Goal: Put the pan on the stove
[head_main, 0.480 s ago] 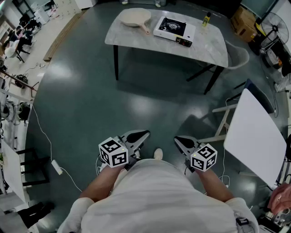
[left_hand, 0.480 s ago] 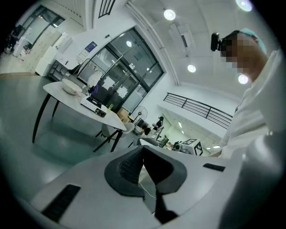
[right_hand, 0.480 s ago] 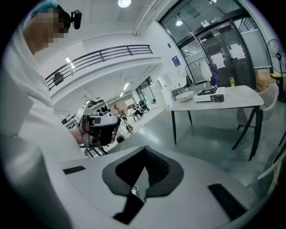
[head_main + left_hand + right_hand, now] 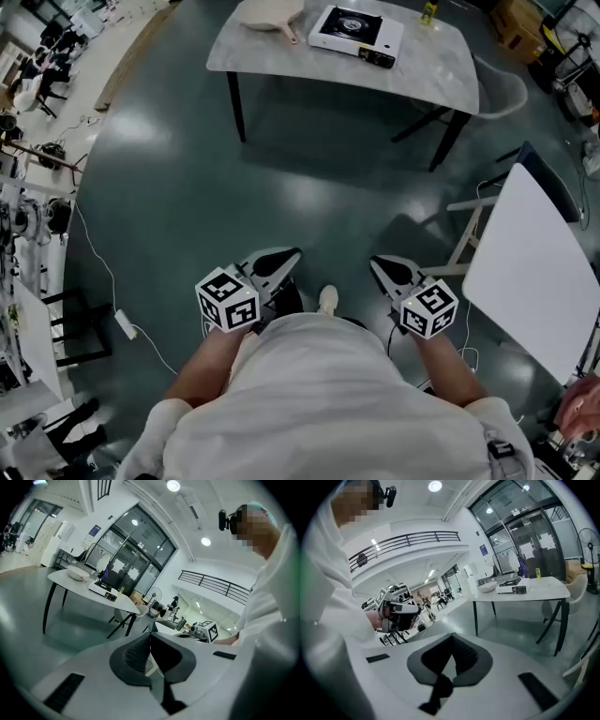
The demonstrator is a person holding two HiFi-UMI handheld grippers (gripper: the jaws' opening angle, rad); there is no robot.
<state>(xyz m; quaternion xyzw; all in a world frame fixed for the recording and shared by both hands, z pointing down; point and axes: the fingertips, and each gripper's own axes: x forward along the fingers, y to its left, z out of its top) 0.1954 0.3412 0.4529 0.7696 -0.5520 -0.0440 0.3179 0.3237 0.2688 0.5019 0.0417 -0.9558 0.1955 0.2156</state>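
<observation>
Close in front of the person's body, the left tool (image 4: 291, 254) and the right tool (image 4: 377, 265) are hovering side by side over the dark green floor (image 4: 281, 169). Both are angling slightly downward, each with its jaws pressed together on nothing, as the two gripper views are showing. Well ahead, across open floor, the grey marble-patterned tabletop (image 4: 422, 75) is carrying the task's things. The pale beige round pan (image 4: 270, 11) is lying toward its left end, its handle running toward the near right. It is sitting just beside the white portable stove with a black burner top (image 4: 354, 28). The pan is lying ahead on the left tool's side, so that tool is looking the better placed, with the stove just rightward of the pan.
</observation>
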